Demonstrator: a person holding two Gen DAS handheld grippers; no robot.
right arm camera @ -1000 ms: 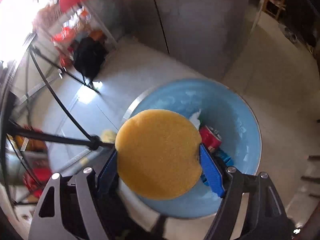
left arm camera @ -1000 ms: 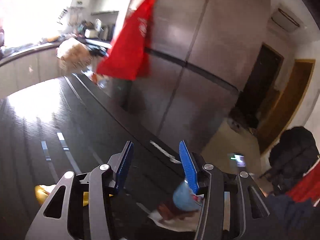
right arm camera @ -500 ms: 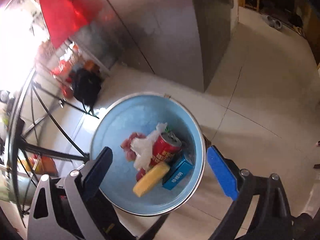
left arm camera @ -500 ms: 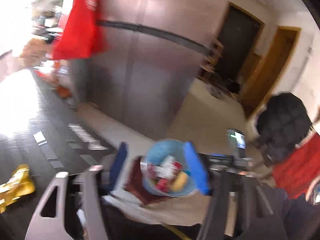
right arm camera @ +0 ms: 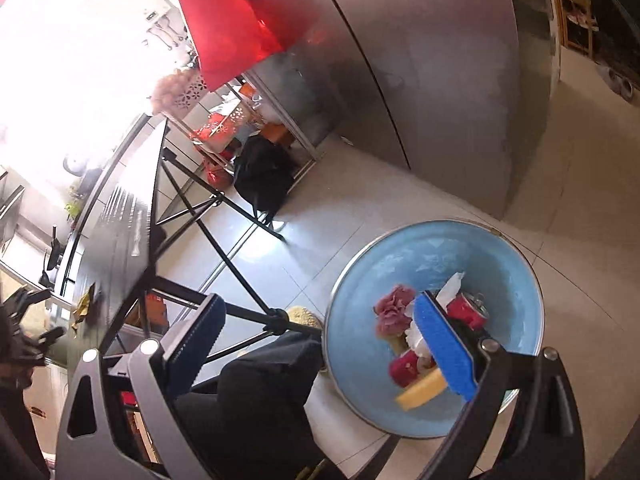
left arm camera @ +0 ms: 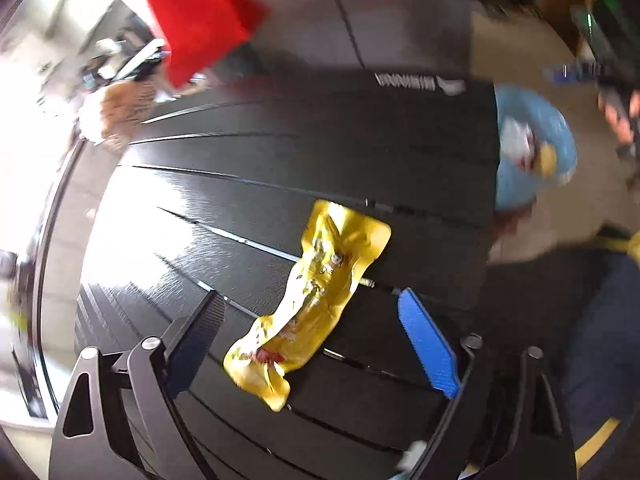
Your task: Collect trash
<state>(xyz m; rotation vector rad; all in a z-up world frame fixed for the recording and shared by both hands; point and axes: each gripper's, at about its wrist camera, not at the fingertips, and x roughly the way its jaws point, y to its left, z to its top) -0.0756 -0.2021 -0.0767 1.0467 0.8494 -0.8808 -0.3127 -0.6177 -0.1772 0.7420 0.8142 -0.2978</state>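
A crumpled yellow wrapper [left arm camera: 316, 288] lies on the black table [left arm camera: 280, 160]. My left gripper [left arm camera: 308, 344] is open and empty just above it, one finger on each side of its near end. The blue bin [right arm camera: 500, 260] stands on the floor and holds a red can [right arm camera: 468, 312], a yellow sponge [right arm camera: 420, 392], white tissue and pink scraps. The bin also shows in the left wrist view [left arm camera: 532, 152] beyond the table edge. My right gripper [right arm camera: 320, 344] is open and empty above the bin's left rim. The wrapper shows small on the table in the right wrist view [right arm camera: 82, 306].
A steel fridge [right arm camera: 420, 80] with a red cloth [right arm camera: 228, 20] hanging on it stands behind the bin. The table's black legs [right arm camera: 224, 216] cross the floor. A black bag [right arm camera: 260, 176] sits by a rack. My dark trouser leg [right arm camera: 256, 392] is beside the bin.
My right gripper opened and the yellow sponge dropped into the bin; then it drew back to the left. My left gripper swung from the bin over to the yellow wrapper on the table.
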